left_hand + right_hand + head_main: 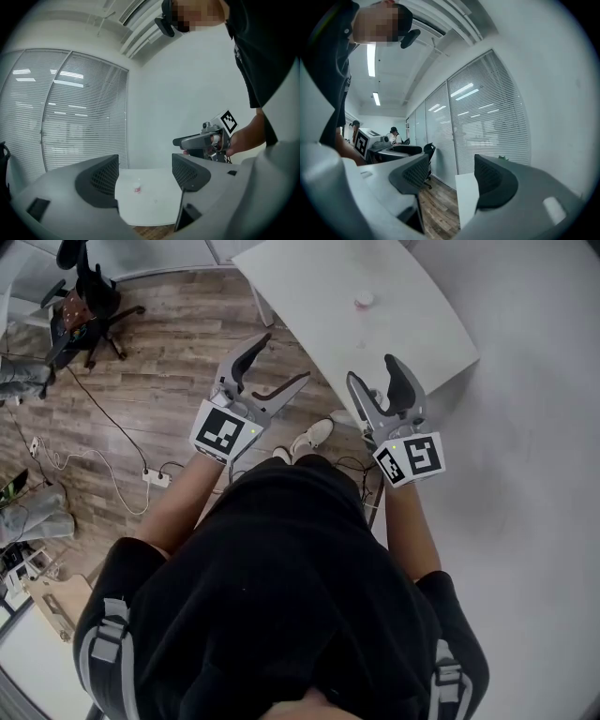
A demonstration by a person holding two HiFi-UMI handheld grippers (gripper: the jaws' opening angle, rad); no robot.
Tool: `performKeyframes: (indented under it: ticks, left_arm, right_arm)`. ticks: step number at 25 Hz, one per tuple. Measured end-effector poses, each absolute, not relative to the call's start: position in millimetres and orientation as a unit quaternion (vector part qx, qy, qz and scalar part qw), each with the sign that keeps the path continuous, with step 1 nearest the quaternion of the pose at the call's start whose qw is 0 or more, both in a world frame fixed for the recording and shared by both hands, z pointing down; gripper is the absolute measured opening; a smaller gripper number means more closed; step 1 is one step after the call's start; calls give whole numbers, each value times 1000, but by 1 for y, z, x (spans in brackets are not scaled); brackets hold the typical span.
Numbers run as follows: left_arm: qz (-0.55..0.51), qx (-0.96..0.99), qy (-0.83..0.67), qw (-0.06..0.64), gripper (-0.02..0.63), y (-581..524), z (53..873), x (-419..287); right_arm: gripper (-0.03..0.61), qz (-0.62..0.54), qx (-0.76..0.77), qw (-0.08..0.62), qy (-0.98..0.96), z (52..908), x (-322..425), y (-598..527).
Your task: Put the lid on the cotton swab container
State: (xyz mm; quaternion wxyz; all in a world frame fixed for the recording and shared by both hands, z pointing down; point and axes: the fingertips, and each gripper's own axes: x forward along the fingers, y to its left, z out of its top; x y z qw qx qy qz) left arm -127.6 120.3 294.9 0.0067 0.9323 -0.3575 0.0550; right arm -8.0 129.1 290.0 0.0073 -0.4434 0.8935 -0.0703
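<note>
Tabletop: white and mostly bare (lots of room), upper middle of the frame.
Cotton swab container: small, on the tabletop, away from its edges.
Left tool: jaws wide apart, holding nothing, up over the wood floor.
Right tool: jaws wide apart, empty, by the tabletop's near edge.

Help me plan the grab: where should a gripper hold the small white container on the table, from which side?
Probably across its round sides, coming down from above: the small white container stands alone on the table, nothing crowding it. Finer shape is too small to tell.
</note>
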Motion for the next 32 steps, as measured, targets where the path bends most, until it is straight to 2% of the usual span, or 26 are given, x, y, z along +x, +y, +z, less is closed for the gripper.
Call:
performKeyframes:
  ticks: [16, 32]
  left_arm:
    - [67, 941, -331, -8, 339, 34, 279, -51]
    - [86, 965, -247, 6, 339, -62, 329, -18]
  right_arm:
    - [301, -81, -467, 18, 881, 282, 64, 45]
    - [301, -115, -526, 9, 843, 323, 86, -52]
